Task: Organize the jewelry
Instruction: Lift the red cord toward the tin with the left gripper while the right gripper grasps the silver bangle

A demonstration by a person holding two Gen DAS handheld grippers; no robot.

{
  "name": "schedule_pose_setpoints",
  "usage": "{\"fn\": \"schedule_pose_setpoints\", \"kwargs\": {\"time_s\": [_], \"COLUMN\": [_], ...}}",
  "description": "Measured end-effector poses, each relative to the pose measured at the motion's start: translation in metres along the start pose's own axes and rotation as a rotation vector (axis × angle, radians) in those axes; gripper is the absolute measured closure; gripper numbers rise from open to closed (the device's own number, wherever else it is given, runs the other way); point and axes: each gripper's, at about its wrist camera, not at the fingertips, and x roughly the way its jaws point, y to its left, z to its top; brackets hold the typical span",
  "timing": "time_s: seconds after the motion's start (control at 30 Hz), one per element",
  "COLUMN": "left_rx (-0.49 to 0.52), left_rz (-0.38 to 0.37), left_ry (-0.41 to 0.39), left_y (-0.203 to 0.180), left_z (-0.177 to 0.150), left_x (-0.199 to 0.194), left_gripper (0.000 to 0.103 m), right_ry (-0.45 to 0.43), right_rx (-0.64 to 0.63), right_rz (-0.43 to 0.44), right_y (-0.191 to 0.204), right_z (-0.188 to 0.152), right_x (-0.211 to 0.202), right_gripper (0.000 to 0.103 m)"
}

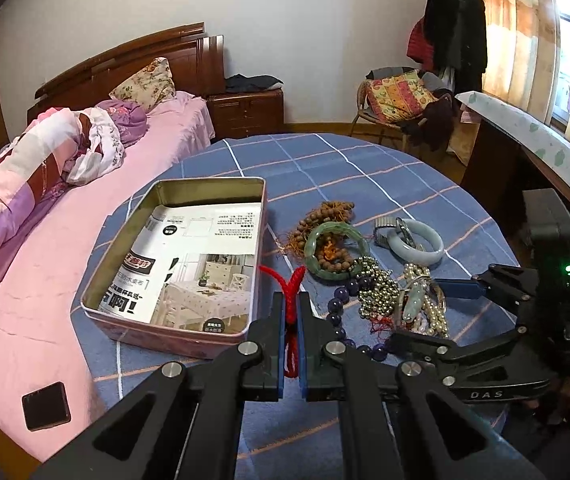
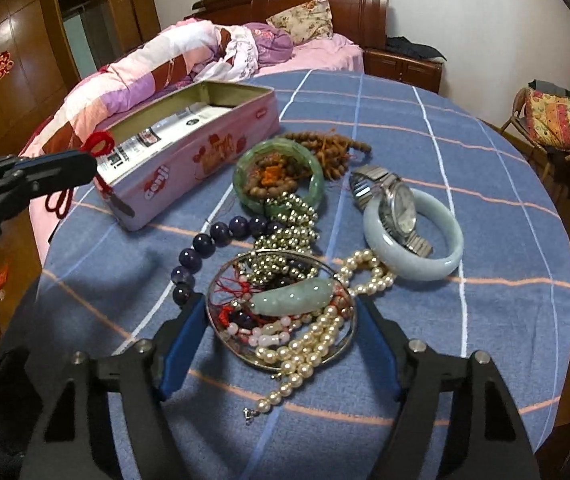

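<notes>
Left gripper [image 1: 293, 304] pinching red cord [image 1: 292, 284], tin [image 1: 125, 264] beside — right gripper [image 2: 281, 312] spread

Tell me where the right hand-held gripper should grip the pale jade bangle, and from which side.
Grip the pale jade bangle across its near rim, coming from above, one finger inside the ring and one outside. It lies flat on the cloth, and the watch lies across its far side, so the near arc looks freest.

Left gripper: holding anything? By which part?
Yes. Left gripper is shut on the red cord, pinched mid-length; loops stick out both ends. Right gripper is open, holding nothing.
</notes>
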Motion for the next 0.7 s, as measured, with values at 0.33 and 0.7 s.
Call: {"fn": "schedule_pose_setpoints", "kwargs": {"time_s": [0.33, 0.7], "left_rx": [-0.016, -0.022], "left_rz": [0.01, 0.018], "left_ry": [-0.028, -0.042], "left_y": [0.01, 0.016], "left_z": [0.008, 0.012], "left_x": [-0.008, -0.012], "left_gripper": [0.1, 0.1], "right_ry": [-0.077, -0.121], "right_rx": [-0.026, -0.021], "right_rz": [-0.028, -0.024], "right_y": [0.004, 0.003], "right_z": [0.015, 0.025], "right_x": [-0.026, -0.04], "right_gripper": [0.027, 0.027]}}
